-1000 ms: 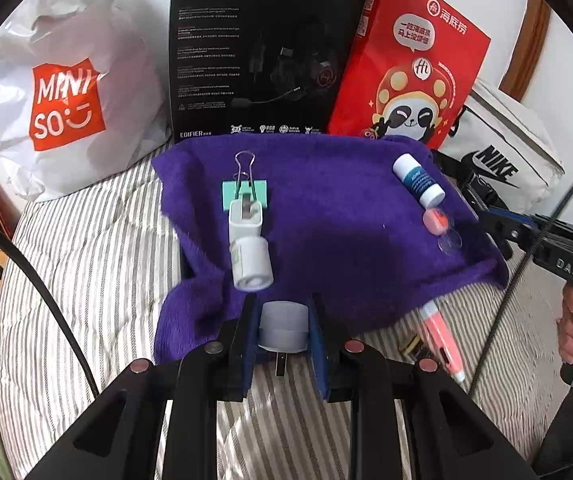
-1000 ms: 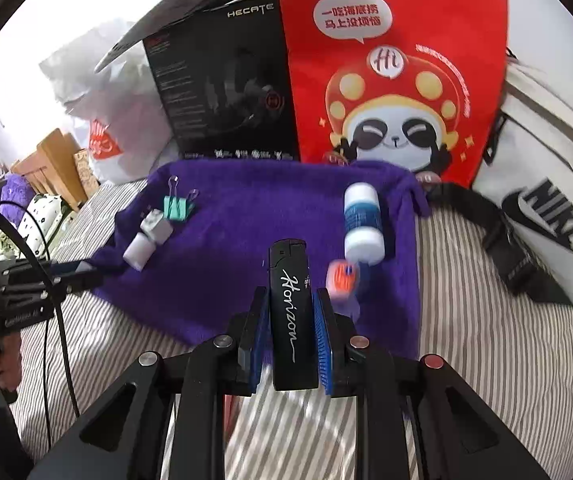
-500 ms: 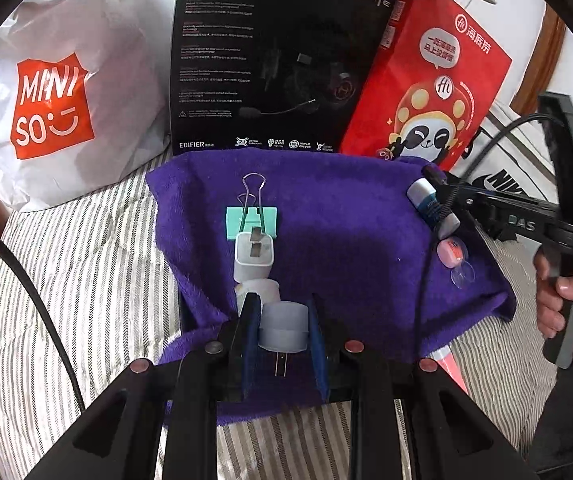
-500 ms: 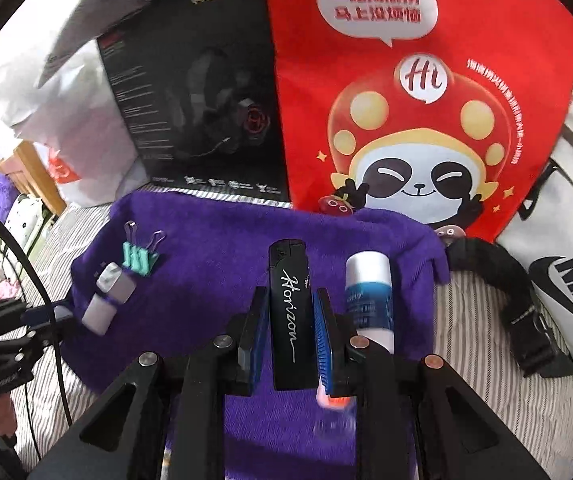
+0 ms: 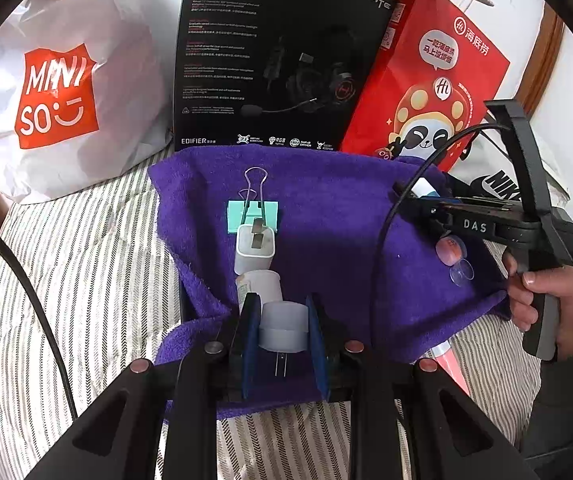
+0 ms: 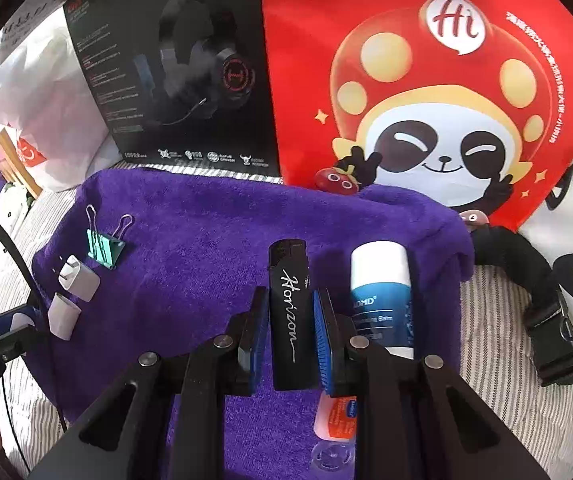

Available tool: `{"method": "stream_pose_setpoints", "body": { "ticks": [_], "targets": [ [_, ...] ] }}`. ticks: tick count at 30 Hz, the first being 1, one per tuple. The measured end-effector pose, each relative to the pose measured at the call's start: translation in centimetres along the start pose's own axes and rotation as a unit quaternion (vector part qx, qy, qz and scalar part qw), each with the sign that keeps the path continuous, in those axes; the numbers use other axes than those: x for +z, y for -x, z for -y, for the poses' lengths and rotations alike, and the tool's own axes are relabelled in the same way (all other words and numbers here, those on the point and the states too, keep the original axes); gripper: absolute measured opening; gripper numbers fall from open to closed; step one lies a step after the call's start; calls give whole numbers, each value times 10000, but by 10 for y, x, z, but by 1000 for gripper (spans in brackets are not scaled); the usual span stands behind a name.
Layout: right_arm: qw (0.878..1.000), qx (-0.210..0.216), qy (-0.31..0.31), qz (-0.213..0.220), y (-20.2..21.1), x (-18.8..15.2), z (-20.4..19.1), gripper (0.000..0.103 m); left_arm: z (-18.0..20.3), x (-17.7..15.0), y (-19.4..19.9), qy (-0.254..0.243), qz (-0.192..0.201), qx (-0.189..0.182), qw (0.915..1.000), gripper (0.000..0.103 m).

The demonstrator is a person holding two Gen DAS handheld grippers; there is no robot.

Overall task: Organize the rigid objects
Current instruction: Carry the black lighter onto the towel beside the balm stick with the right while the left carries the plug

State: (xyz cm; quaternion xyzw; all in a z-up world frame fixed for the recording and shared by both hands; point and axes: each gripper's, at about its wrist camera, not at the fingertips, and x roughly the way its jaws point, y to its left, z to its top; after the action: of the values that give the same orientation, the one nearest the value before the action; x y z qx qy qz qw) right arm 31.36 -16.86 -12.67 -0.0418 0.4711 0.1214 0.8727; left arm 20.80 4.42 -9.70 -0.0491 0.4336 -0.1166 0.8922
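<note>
Over purple towel [image 5: 326,240]: left gripper [image 5: 284,332] pinching grey plug adapter [image 5: 284,326], right gripper [image 6: 288,320] clamping black lighter [image 6: 290,312] beside blue-white tube [image 6: 382,292].

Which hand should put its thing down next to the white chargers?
Left, probably. The left hand-held gripper holds the grey plug right behind the white chargers' row; the right hand-held gripper holds the black lighter by the blue-and-white tube.
</note>
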Motion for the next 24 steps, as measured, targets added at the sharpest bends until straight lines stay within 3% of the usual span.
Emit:
{"method": "stream_pose_setpoints", "body": {
  "ticks": [24],
  "targets": [
    [9993,-218,20,-310,-32,3,0,22,-8,1,-4,6,-62,46,10000,23]
  ]
}}
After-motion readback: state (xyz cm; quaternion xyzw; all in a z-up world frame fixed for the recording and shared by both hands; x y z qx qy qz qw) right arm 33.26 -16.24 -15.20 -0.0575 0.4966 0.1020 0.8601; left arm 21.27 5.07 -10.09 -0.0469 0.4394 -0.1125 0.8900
